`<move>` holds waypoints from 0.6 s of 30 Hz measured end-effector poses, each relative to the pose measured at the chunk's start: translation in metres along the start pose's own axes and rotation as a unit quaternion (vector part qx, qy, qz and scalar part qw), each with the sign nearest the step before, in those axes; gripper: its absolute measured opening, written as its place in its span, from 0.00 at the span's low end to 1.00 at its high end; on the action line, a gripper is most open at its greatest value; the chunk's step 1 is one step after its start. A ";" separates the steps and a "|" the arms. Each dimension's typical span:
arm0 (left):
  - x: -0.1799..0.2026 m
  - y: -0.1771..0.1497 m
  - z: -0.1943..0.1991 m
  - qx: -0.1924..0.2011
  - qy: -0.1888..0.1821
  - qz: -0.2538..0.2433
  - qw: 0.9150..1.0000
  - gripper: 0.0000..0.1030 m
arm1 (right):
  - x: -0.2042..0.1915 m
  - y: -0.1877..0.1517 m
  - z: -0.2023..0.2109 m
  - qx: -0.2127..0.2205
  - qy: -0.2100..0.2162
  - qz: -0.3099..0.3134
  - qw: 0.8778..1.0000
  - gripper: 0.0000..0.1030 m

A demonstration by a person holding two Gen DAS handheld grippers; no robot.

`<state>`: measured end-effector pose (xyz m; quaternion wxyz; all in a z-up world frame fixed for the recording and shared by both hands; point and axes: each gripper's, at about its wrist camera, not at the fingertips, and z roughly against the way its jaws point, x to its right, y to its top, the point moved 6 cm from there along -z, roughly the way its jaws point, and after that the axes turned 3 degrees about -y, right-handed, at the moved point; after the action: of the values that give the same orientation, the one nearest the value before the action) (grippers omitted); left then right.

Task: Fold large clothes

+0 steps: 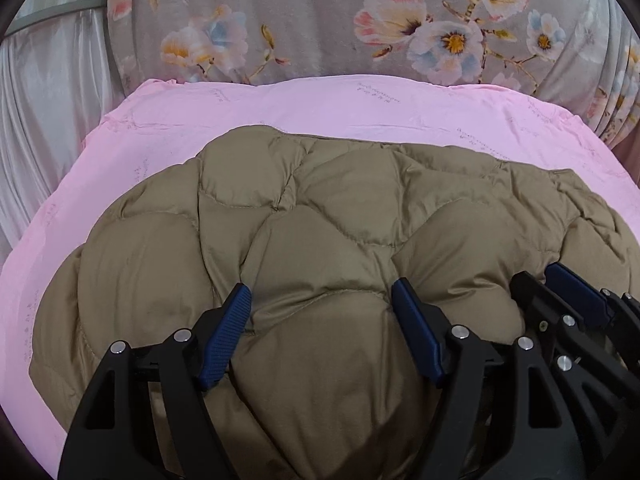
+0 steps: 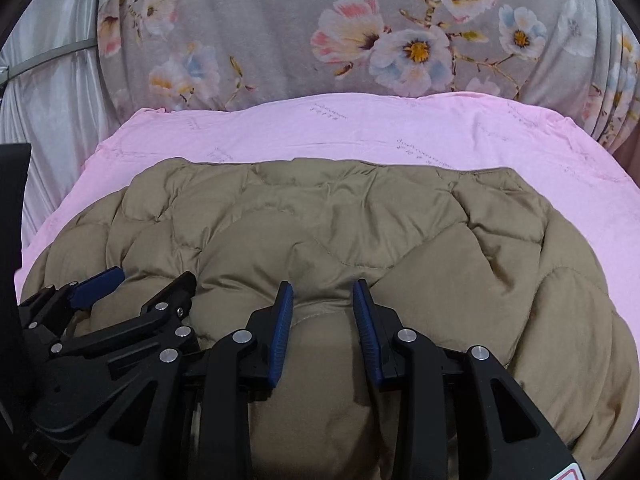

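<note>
Left gripper (image 1: 322, 294): nearest in left wrist view, blue pads spread wide, over tan quilted jacket (image 1: 320, 216); nothing clamped, puffed panel bulges between fingers. Right gripper (image 2: 323, 292): just beside left one, jaws part open with gap between pads, ridge of jacket fabric between them, no pad pressing seen. Jacket: folded bundle, lying flat on pink sheet (image 1: 360, 108), centre of surface. Beyond: grey floral cloth (image 1: 320, 12) upright behind sheet. Far left: pale satin curtain (image 1: 48, 100).
</note>
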<state>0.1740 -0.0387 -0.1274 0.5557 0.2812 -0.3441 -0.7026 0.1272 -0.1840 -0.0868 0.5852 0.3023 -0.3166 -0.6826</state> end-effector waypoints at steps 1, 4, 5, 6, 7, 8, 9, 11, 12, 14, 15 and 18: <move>0.000 0.000 -0.001 0.000 0.002 -0.001 1.000 0.69 | 0.001 -0.001 -0.001 -0.002 0.001 -0.002 1.000 0.32; 0.000 -0.002 -0.003 -0.004 0.004 0.000 1.000 0.70 | 0.001 -0.002 -0.002 -0.006 0.000 -0.003 1.000 0.32; 0.000 -0.002 -0.004 -0.005 0.004 0.000 1.000 0.70 | 0.001 -0.002 -0.002 -0.007 0.000 -0.004 1.000 0.32; 0.000 -0.002 -0.005 -0.006 0.006 0.000 1.000 0.70 | 0.001 -0.002 -0.003 -0.008 0.000 -0.005 1.000 0.32; 0.000 -0.002 -0.006 -0.006 0.007 0.000 1.000 0.70 | 0.001 -0.002 -0.003 -0.009 0.000 -0.005 1.000 0.32; 0.001 -0.003 -0.006 -0.007 0.008 0.000 1.000 0.71 | 0.001 -0.002 -0.004 -0.009 0.000 -0.006 1.000 0.32; 0.001 -0.003 -0.007 -0.007 0.009 0.000 1.000 0.71 | 0.001 -0.002 -0.004 -0.010 0.000 -0.007 1.000 0.32; 0.001 -0.003 -0.007 -0.007 0.011 0.001 1.000 0.71 | 0.001 -0.003 -0.004 -0.011 -0.001 -0.008 1.000 0.32; 0.001 -0.003 -0.008 -0.007 0.012 0.001 1.000 0.71 | 0.001 -0.002 -0.005 -0.011 -0.001 -0.008 1.000 0.32; 0.001 -0.003 -0.009 -0.008 0.013 0.002 1.000 0.72 | 0.001 -0.003 -0.005 -0.012 -0.001 -0.009 1.000 0.32; 0.001 -0.003 -0.009 -0.008 0.014 0.002 1.000 0.72 | 0.001 -0.003 -0.005 -0.012 -0.001 -0.009 1.000 0.32; 0.002 -0.003 -0.009 -0.009 0.016 0.001 1.000 0.72 | 0.003 -0.002 -0.005 -0.013 0.000 -0.010 1.000 0.32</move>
<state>0.1789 -0.0413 -0.1355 0.5641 0.2872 -0.3295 -0.7005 0.1298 -0.1867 -0.0919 0.5826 0.2979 -0.3047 -0.6922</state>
